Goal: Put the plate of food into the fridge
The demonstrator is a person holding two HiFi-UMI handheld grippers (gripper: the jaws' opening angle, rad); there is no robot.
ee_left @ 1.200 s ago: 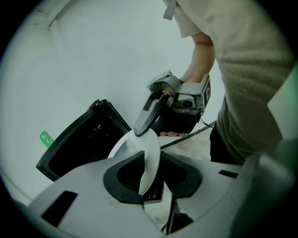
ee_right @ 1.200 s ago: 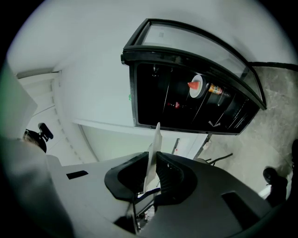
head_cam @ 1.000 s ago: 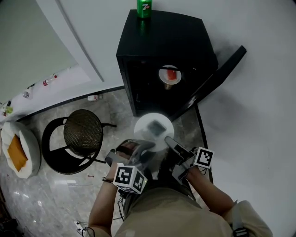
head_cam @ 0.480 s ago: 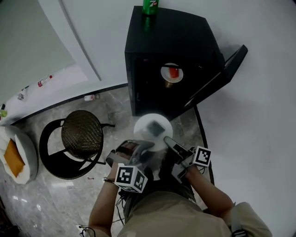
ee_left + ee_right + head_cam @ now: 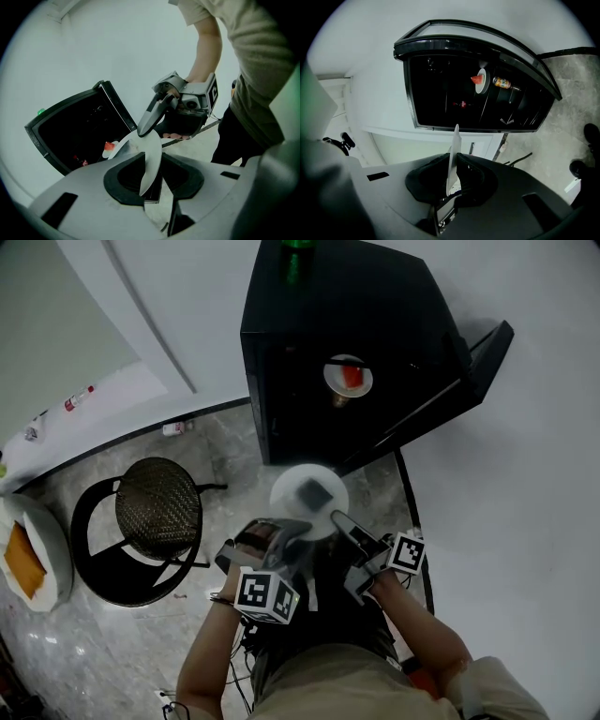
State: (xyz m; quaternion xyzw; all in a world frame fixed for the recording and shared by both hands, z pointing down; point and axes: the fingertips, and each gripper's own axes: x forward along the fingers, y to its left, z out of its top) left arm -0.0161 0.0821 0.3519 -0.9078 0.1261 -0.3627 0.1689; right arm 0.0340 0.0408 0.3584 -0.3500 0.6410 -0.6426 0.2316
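A white plate (image 5: 309, 491) with a dark piece of food on it hangs just in front of the open black fridge (image 5: 356, 306). My left gripper (image 5: 296, 531) is shut on the plate's near left rim. My right gripper (image 5: 339, 521) is shut on its near right rim. In the left gripper view the plate (image 5: 151, 159) is edge-on between the pads, with the right gripper (image 5: 154, 112) opposite. The right gripper view shows the plate's rim (image 5: 453, 152) clamped and the fridge's dark inside (image 5: 454, 89) beyond. A second plate with red food (image 5: 348, 377) stands on a shelf inside.
The fridge door (image 5: 464, 371) swings open to the right. A green bottle (image 5: 298, 247) stands on top of the fridge, and a bottle (image 5: 504, 83) lies on a shelf inside. A black chair with a woven seat (image 5: 157, 510) stands on the left. A small bottle (image 5: 173, 428) lies by the wall.
Both grippers have sunk a little with the plate still clamped between them. The fridge now fills more of the head view.
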